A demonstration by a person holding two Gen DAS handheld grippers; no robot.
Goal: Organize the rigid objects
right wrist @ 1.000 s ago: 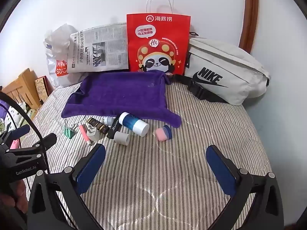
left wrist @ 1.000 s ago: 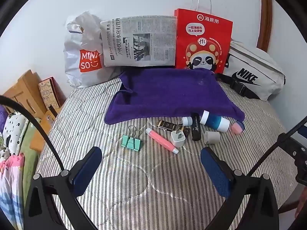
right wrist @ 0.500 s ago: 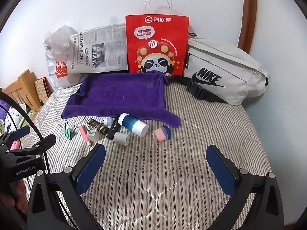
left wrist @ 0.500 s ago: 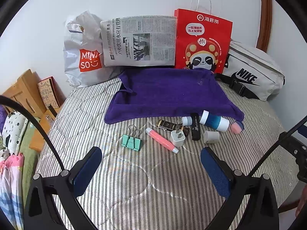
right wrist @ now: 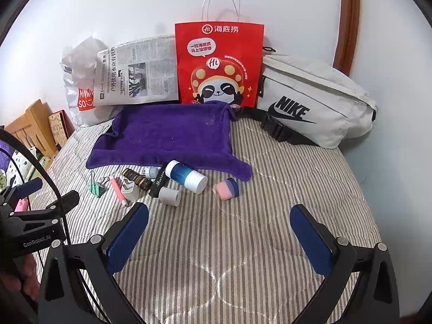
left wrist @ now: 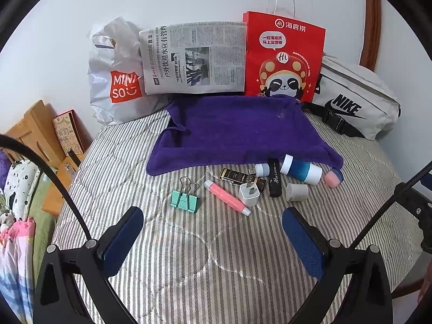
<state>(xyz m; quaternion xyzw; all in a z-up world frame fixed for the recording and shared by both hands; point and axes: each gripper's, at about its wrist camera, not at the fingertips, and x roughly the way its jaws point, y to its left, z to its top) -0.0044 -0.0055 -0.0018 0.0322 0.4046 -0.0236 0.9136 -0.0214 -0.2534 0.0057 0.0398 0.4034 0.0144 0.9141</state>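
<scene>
**Small items clustered ahead of two spread hand-held grippers**

The left hand-held gripper (left wrist: 212, 236) was held with its blue-padded fingers spread wide apart, nothing between them, above the grey-and-white striped bed cover (left wrist: 216, 256). The right hand-held gripper (right wrist: 218, 233) was likewise released and empty.

The task's items were found in a loose row along the near edge of a purple terry towel (left wrist: 237, 132), all beyond the fingertips. Just ahead of the left hand-held gripper, a mint-green metal binder clip (left wrist: 185, 199) lay toward its left finger, with a pink tube with white ends (left wrist: 226, 197) and a white cube-shaped plug adapter (left wrist: 249, 194) nearer the middle. A dark gold-printed bar (left wrist: 239, 176), a black stick marked "Horizon" (left wrist: 274, 181), a blue-and-white cylindrical bottle (left wrist: 301, 172), a small white cap (left wrist: 296, 192) and a pink-and-blue rounded block (left wrist: 333, 178) lay further right.

In the right wrist view, the same cluster sat ahead and left, the pink-and-blue block (right wrist: 227, 188) nearest the middle.
</scene>
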